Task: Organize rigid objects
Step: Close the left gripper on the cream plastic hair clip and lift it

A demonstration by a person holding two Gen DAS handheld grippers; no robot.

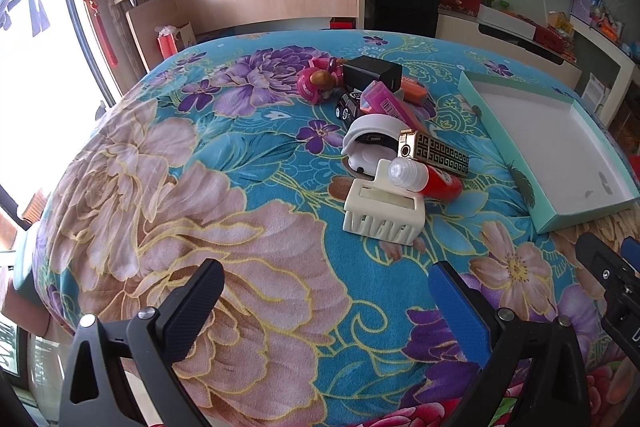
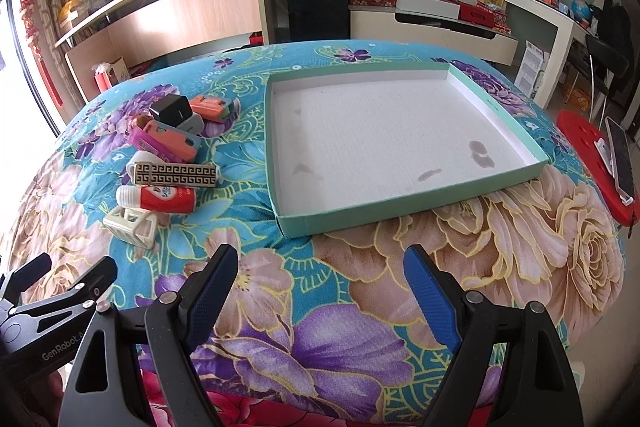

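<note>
While both units hovered over the floral blanket [image 2: 500, 227], I noted open cloth between each gripper and the objects. I held the left gripper [image 1: 326, 283] spread wide, empty; likewise the right gripper [image 2: 320, 267]. A shallow teal box lid [image 2: 400, 215] lay straight ahead of the right gripper, bare inside. The clutter sat left of it: cream hair claw [image 1: 382, 213] nearest, red roll-on bottle [image 1: 430, 179] resting on it, patterned lighter [image 1: 438, 149] behind, black charger [image 1: 372, 73] farthest.

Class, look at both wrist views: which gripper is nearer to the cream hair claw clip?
Left. The left gripper hovers just short of the cream hair claw clip, facing it; the right gripper sits off to its right, before the tray.
</note>
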